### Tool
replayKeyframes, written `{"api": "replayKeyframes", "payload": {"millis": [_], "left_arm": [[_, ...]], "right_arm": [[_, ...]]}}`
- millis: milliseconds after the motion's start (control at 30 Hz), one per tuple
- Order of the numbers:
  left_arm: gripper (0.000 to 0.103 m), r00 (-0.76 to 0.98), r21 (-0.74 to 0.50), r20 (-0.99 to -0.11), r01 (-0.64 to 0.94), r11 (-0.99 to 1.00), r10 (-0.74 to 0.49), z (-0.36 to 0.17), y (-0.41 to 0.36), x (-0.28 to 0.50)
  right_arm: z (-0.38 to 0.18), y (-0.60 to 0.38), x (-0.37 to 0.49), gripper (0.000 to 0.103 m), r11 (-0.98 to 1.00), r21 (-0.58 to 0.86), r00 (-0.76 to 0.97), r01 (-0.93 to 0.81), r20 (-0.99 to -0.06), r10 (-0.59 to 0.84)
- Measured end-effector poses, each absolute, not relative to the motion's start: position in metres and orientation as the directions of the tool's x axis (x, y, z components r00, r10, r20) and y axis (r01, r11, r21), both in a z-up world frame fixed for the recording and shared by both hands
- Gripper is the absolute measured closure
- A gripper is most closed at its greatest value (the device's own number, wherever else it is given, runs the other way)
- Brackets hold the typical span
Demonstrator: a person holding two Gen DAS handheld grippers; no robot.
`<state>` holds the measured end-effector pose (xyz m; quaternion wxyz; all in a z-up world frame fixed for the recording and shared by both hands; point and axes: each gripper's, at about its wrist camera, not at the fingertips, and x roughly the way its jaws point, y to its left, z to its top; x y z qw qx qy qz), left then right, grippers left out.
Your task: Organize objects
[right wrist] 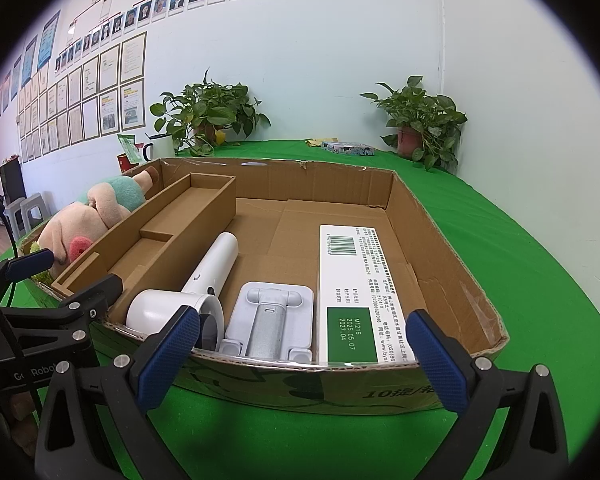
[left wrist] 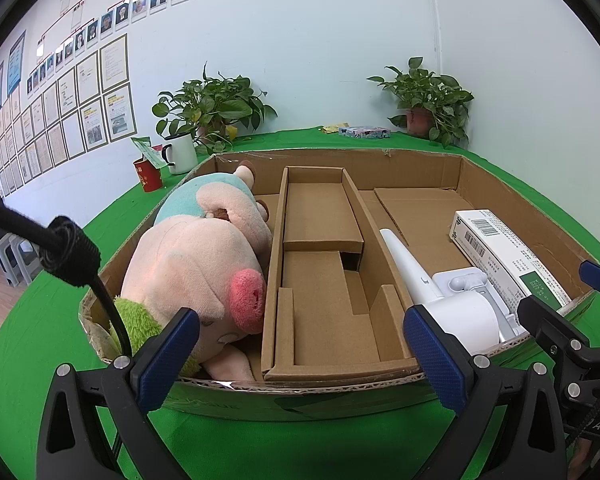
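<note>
In the cardboard box (right wrist: 452, 280), centre frame, lie a plush pig (left wrist: 204, 264) at left and a white fan (right wrist: 196, 288), grey stand (right wrist: 270, 320) and white carton (right wrist: 356, 288) at right. Both grippers, left (left wrist: 302, 356) and right (right wrist: 302, 356), hover spread and empty at its near wall.

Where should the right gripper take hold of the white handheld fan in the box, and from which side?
Probably the handle, from above. It is a slim straight tube lying flat, angled away from the round head, with bare cardboard either side, so the open right gripper could straddle it across its width. The head looks too wide and sits against the box's front wall beside the folding stand.
</note>
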<state>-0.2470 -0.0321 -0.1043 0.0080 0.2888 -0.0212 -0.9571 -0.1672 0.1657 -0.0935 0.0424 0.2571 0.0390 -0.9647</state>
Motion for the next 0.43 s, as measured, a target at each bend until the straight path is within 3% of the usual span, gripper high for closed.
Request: {"api": "replayKeyframes", "payload": {"millis": [433], "left_arm": [[0.000, -0.833, 0.044, -0.552, 0.002, -0.999, -0.026, -0.1047, -0.0322, -0.2476]], "right_arm": [[-0.0942, 0.1659, -0.1675, 0.001, -0.993, -0.055, -0.864, 0.100, -0.500, -0.059]]}}
